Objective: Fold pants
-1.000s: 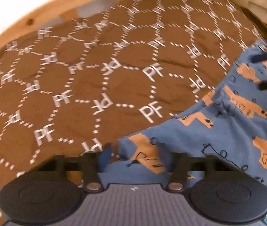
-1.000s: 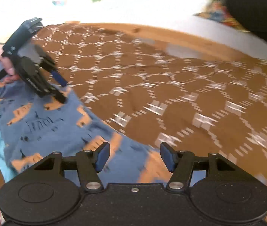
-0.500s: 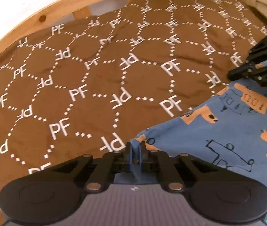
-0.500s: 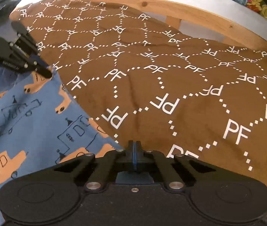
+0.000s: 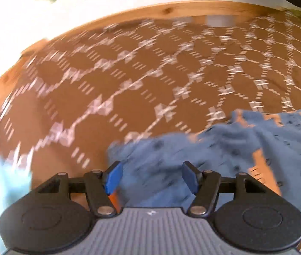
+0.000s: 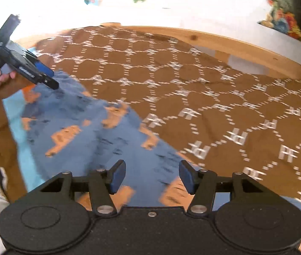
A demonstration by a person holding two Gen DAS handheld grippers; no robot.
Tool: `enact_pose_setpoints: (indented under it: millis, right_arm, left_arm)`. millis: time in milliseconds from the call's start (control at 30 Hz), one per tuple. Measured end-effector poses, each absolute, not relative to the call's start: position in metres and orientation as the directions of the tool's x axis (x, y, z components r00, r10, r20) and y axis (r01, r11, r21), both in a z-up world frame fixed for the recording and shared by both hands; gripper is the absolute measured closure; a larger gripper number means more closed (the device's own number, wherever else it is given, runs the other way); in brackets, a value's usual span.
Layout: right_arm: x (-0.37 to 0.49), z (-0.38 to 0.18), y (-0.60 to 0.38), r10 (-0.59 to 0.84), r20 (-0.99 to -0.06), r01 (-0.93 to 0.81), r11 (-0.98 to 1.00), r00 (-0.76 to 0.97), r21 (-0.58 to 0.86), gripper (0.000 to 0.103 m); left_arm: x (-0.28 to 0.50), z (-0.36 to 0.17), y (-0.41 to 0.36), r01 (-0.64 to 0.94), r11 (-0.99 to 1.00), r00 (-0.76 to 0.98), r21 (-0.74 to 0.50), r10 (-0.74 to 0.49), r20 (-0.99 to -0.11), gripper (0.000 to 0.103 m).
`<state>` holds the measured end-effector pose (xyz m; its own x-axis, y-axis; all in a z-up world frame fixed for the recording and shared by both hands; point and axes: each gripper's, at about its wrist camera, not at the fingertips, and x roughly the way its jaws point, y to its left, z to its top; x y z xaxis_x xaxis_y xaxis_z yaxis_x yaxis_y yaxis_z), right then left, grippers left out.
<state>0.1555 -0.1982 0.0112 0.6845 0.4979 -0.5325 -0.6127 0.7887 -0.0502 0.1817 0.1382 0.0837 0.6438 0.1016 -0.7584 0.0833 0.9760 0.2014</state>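
While both jaws are opening with nothing pinched, left gripper (image 5: 150, 177) and right gripper (image 6: 152, 176) hover over blue orange-printed cotton pants (image 6: 91, 127), lower left on brown patterned bedspread (image 6: 193, 89); folding looks unfinished.

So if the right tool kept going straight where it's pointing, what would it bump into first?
Most likely the blue pants with orange trucks. The right tool, jaws opening with nothing pinched, points down at that fabric lying on the brown bedspread. Blur makes depth uncertain.
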Motion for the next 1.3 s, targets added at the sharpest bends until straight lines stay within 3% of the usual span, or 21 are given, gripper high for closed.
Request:
enact_pose_setpoints:
  millis: [200, 300, 400, 433, 467, 500, 600, 733, 933, 1000, 1067, 1100, 1133, 1167, 1300]
  right_arm:
    - [0.147, 0.008, -0.174, 0.520, -0.548, -0.647, 0.761, 0.656, -0.052, 0.044]
    - [0.149, 0.005, -0.174, 0.517, -0.562, -0.633, 0.774, 0.646, -0.016, 0.044]
    - [0.148, -0.002, -0.173, 0.498, -0.578, -0.611, 0.792, 0.647, -0.002, 0.044]
    - [0.147, -0.005, -0.173, 0.491, -0.580, -0.605, 0.796, 0.650, -0.005, 0.044]
    - [0.146, -0.008, -0.172, 0.485, -0.583, -0.601, 0.799, 0.652, -0.007, 0.044]
    - [0.145, -0.011, -0.172, 0.480, -0.587, -0.598, 0.802, 0.652, -0.008, 0.044]
    - [0.142, -0.015, -0.172, 0.470, -0.592, -0.594, 0.805, 0.654, -0.017, 0.044]
    - [0.140, -0.015, -0.174, 0.471, -0.580, -0.592, 0.806, 0.665, -0.024, 0.043]
    - [0.141, -0.025, -0.175, 0.468, -0.599, -0.593, 0.805, 0.650, -0.013, 0.040]
    - [0.141, -0.024, -0.176, 0.473, -0.595, -0.593, 0.805, 0.650, -0.008, 0.039]
    - [0.140, -0.022, -0.178, 0.472, -0.589, -0.592, 0.806, 0.656, -0.013, 0.038]
    - [0.139, -0.021, -0.180, 0.473, -0.581, -0.589, 0.808, 0.663, -0.015, 0.038]
    - [0.138, -0.019, -0.181, 0.474, -0.571, -0.586, 0.810, 0.670, -0.015, 0.038]
    - [0.138, -0.017, -0.183, 0.474, -0.559, -0.579, 0.815, 0.680, -0.012, 0.037]
    - [0.146, -0.010, -0.184, 0.477, -0.530, -0.563, 0.827, 0.701, -0.001, 0.036]
  left_arm:
    - [0.167, 0.086, 0.170, -0.016, 0.996, 0.642, 0.091, 0.080, -0.762, 0.033]
    - [0.169, 0.080, 0.174, -0.014, 0.999, 0.638, 0.047, 0.045, -0.769, 0.025]
    - [0.174, 0.071, 0.166, 0.000, 0.997, 0.629, 0.083, 0.065, -0.775, 0.026]
    - [0.177, 0.068, 0.160, 0.003, 0.995, 0.627, 0.104, 0.079, -0.775, 0.037]
    - [0.178, 0.067, 0.154, 0.010, 0.992, 0.623, 0.128, 0.094, -0.777, 0.064]
    - [0.179, 0.065, 0.149, 0.011, 0.988, 0.618, 0.152, 0.113, -0.778, 0.076]
    - [0.173, 0.071, 0.141, 0.005, 0.985, 0.648, 0.172, 0.128, -0.751, 0.081]
    - [0.160, 0.094, 0.129, 0.038, 0.939, 0.693, 0.342, 0.222, -0.686, 0.083]
    - [0.159, 0.096, 0.147, 0.026, 0.910, 0.634, 0.413, 0.304, -0.711, 0.083]
    - [0.158, 0.087, 0.144, 0.028, 0.891, 0.636, 0.454, 0.334, -0.696, 0.081]
    - [0.153, 0.081, 0.136, 0.039, 0.867, 0.659, 0.497, 0.352, -0.664, 0.067]
    - [0.150, 0.082, 0.130, 0.042, 0.855, 0.671, 0.517, 0.359, -0.648, 0.057]
    - [0.146, 0.086, 0.122, 0.030, 0.839, 0.690, 0.544, 0.376, -0.619, 0.033]
    - [0.142, 0.091, 0.115, 0.006, 0.824, 0.714, 0.567, 0.393, -0.579, 0.019]
    - [0.139, 0.112, 0.093, -0.064, 0.829, 0.802, 0.556, 0.374, -0.466, 0.017]
